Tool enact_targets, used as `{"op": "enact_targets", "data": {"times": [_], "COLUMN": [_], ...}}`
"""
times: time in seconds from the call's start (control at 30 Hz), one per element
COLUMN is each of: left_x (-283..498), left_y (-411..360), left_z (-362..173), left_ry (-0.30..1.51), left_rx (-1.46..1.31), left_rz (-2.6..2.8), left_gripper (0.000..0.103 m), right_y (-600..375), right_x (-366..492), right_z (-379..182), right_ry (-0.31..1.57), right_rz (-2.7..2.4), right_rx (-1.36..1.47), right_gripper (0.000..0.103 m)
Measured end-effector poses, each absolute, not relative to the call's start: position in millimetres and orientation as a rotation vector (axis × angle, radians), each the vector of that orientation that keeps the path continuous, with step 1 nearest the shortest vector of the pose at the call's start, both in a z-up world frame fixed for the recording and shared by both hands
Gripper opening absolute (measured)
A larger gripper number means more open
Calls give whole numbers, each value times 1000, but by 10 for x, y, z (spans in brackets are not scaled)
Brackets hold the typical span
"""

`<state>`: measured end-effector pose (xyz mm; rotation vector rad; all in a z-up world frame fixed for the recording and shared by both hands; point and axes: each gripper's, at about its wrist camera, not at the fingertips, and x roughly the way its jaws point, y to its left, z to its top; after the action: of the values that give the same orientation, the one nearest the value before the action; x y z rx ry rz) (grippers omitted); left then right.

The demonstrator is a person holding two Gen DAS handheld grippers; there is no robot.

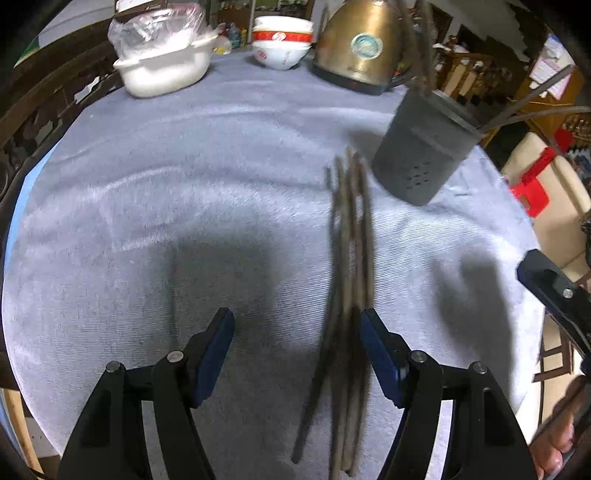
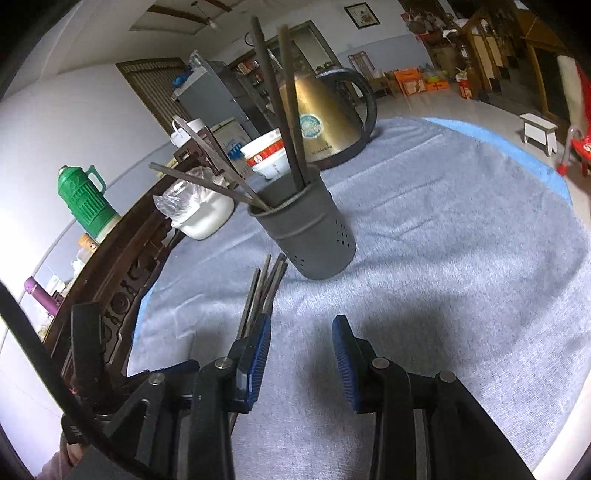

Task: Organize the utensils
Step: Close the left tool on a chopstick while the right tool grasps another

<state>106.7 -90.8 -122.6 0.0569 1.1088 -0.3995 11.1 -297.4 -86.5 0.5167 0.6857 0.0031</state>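
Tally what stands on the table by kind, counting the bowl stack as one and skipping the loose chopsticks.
Kettle: 1
Chopstick holder: 1
White pot: 1
Bowl stack: 1
Total: 4

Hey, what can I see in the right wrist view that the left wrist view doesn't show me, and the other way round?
Only the right wrist view shows the green thermos, the white stool on the floor and the framed picture on the wall. Only the left wrist view shows the full length of the loose chopsticks lying on the cloth. Both show the dark utensil holder, the brass kettle, the red-banded bowls, the covered white pot and the grey tablecloth.
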Motion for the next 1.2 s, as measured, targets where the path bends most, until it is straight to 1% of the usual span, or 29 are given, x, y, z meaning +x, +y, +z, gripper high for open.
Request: {"op": "enact_targets", "data": {"times": [0.07,0.1,0.13,0.17,0.23,0.37,0.47,0.57,0.63,0.7,0.87,0.9,1.0,1.2], "left_x": [1066,1078,1090,1110,1131,1134,1121,1131,1138,1137,1093,1073,1037,990], "left_y": [-863,-835,-803,-740,-608,-397,-276,-117,-40,17,-15,-34,-140,-411], "left_z": [-1233,-1231,-1231,-1231,-1227,-1210,-1203,-1197,-1204,-1200,-1182,-1162,-1097,-1078], "left_ry": [1078,1079,1084,1086,1092,1119,1120,1124,1126,1125,1137,1128,1098,1082], "left_rx": [51,41,36,29,-18,-108,-122,-161,-175,-181,-165,-158,-107,-21], "left_rz": [-388,-384,-368,-338,-329,-343,-327,-316,-306,-294,-304,-312,-329,-379], "left_gripper": [73,72,71,67,65,65,65,65,65,65,65,65,65,65], "right_y": [-2957,-2937,-2921,-2890,-2821,-2591,-2449,-2351,-2281,-2230,-2194,-2194,-2304,-2602], "right_x": [139,168,188,227,305,545,741,930,1022,1074,1002,981,844,657], "right_z": [-894,-912,-921,-935,-962,-1025,-1076,-1154,-1231,-1295,-1265,-1257,-1275,-1282], "right_ry": [701,715,726,744,779,851,889,949,995,1030,1022,1032,1046,1037], "right_rz": [8,8,7,11,22,49,66,73,65,52,35,26,63,53], "right_rx": [522,519,515,507,491,427,400,395,378,359,278,249,273,355], "right_gripper": [37,37,37,37,37,37,37,30,29,25,20,17,15,15]}}
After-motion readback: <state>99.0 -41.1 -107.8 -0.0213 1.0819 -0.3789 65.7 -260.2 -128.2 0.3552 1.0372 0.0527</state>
